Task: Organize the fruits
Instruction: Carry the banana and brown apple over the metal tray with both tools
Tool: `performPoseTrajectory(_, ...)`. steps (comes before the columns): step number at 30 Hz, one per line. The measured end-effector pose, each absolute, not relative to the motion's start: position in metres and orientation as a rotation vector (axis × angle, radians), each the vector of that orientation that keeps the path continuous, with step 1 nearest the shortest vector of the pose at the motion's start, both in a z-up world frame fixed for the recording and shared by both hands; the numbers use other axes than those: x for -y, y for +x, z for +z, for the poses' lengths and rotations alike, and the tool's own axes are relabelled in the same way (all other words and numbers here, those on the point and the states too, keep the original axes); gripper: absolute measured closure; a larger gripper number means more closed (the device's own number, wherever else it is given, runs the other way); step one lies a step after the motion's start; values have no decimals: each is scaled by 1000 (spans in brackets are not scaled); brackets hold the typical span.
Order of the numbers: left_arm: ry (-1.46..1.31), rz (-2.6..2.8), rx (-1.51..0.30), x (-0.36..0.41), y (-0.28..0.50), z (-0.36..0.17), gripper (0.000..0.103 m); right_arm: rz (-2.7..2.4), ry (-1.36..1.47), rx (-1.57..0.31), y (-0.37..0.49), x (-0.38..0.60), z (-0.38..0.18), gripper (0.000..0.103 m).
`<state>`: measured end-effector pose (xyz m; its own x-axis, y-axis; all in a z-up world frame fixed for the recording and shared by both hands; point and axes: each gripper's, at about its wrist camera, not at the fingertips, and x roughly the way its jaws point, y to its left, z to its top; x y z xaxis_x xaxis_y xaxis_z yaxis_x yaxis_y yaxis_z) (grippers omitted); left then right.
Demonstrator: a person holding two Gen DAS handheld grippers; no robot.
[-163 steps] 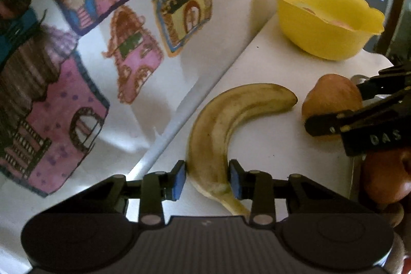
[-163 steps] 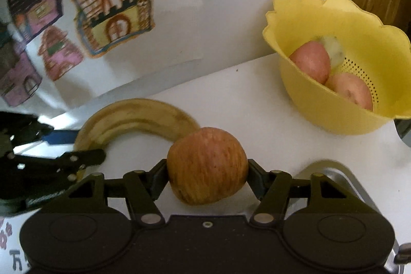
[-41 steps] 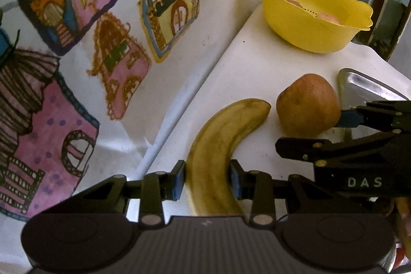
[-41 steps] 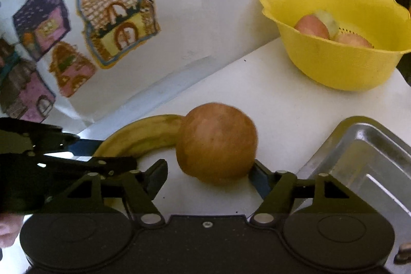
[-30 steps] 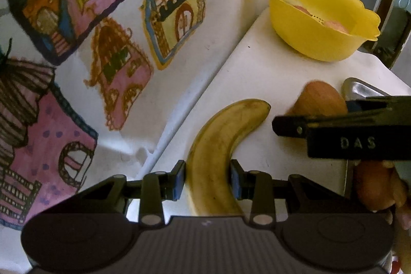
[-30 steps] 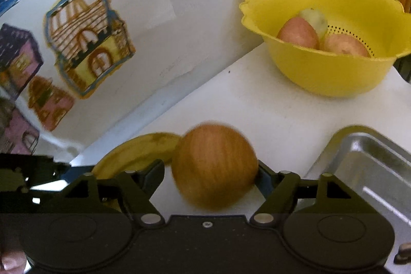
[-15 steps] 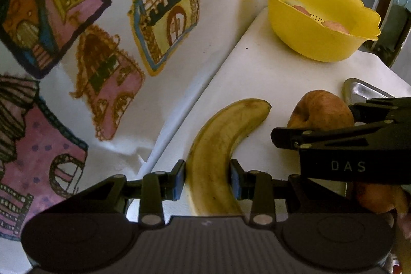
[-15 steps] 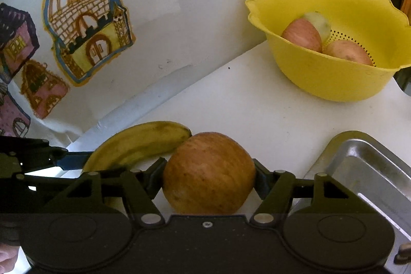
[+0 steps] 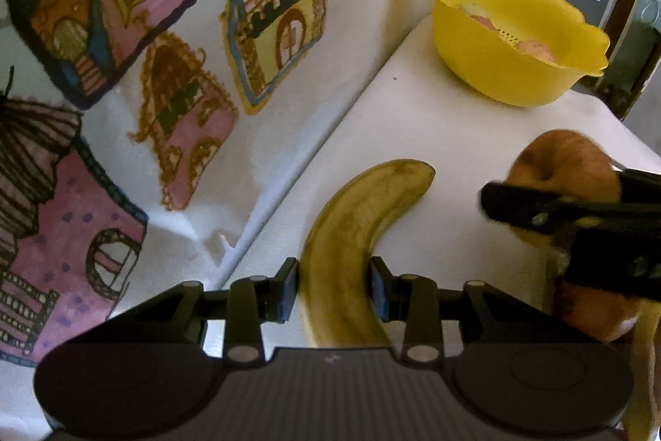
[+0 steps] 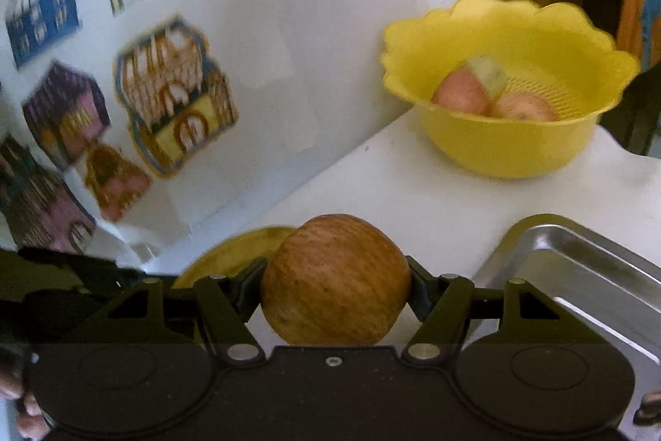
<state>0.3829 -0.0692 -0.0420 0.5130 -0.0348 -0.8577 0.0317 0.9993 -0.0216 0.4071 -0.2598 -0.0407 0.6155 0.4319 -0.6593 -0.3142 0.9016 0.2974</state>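
Your white desk runs along a wall hung with children's drawings of houses, and its back edge meets that wall just left of the banana. At the desk's far end, close to the wall, stands the yellow scalloped colander; in the right wrist view you can see two reddish apples and a pale green fruit lying in it. A steel tray sits at the desk's near right edge, with bare desk between it and the colander.

The banana lies on the desk beside the wall edge, its tip pointing toward the colander. Your left gripper has its fingers set narrow, one against each side of the banana near its stem end, closed on it.

To the right of the banana's tip, your right gripper holds a brown-red apple between its fingers, which press on both sides of it. From the left wrist view the right gripper's dark frame crosses in front of that apple and hides its lower half, and another reddish fruit shows beneath the frame at the right edge; you cannot tell what it rests on. From the right wrist view the apple covers most of the banana, leaving only a yellow arc showing behind it. Both views are blurred around the right gripper.

A fingertip of your hand shows at the lower left corner of the right wrist view.
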Motion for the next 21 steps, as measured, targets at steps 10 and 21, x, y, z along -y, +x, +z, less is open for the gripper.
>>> performPoseTrajectory(10,-30,-128,-976,100,386,-14,64,246,228,-714,367,337,-10,34)
performPoseTrajectory(21,-5,-278,-928,168,399,4,64,79,269,-722,335,394,-21,34)
